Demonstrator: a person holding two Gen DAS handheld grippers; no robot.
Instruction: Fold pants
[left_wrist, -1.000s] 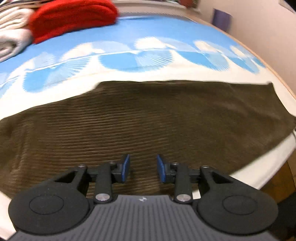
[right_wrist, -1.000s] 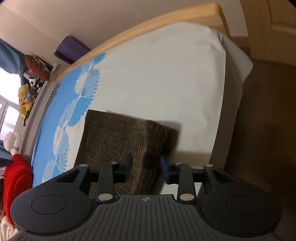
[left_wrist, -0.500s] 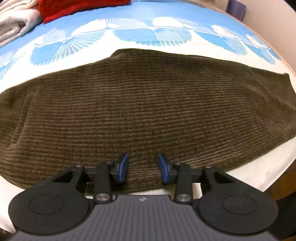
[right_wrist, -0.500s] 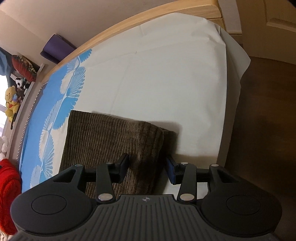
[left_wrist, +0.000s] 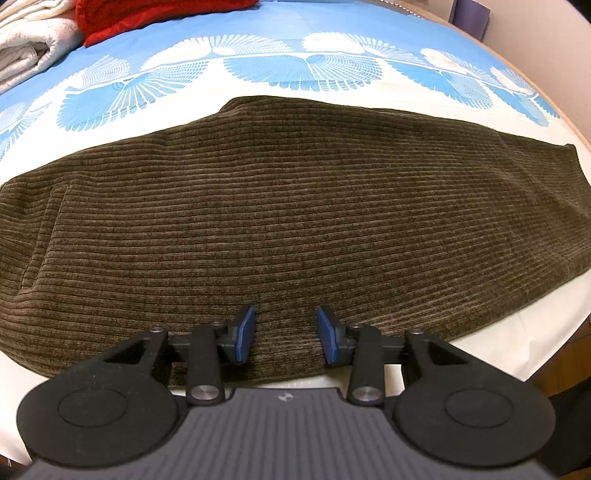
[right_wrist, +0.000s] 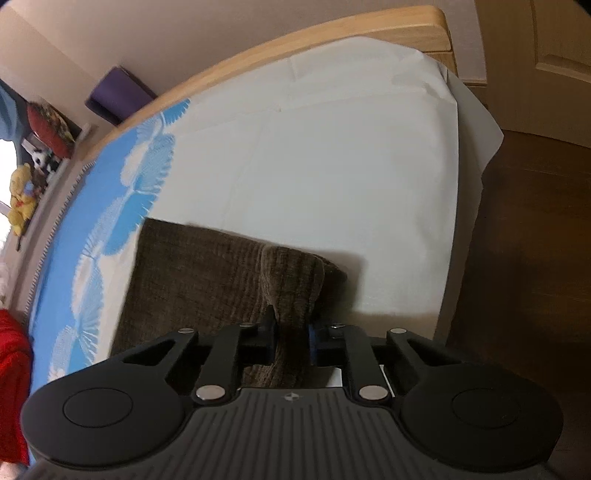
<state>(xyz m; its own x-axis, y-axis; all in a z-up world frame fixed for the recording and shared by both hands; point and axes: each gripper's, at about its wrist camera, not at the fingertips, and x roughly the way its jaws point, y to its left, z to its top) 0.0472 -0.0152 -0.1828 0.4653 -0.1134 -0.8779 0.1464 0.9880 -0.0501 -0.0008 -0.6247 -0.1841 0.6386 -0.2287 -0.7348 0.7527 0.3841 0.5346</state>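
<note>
Right gripper (right_wrist: 291, 334), at lower centre of the right wrist view, clenched on a raised ridge of the brown corduroy pants (right_wrist: 207, 273), apparently at the near corner of the cloth. Left gripper (left_wrist: 286, 334), lower centre of the left wrist view, released with its blue pads (left_wrist: 245, 334) spread over the near edge of the pants (left_wrist: 295, 206). The pants lie flat across the white-and-blue bed sheet (left_wrist: 303, 66); a red garment (left_wrist: 147, 14) and a white towel (left_wrist: 29, 40) sit at upper left.

The pants (left_wrist: 295, 206) are ribbed, matt brown corduroy; the bed sheet (right_wrist: 332, 177) is smooth cloth; the bed frame (right_wrist: 295, 40) is pale, smooth wood.
</note>
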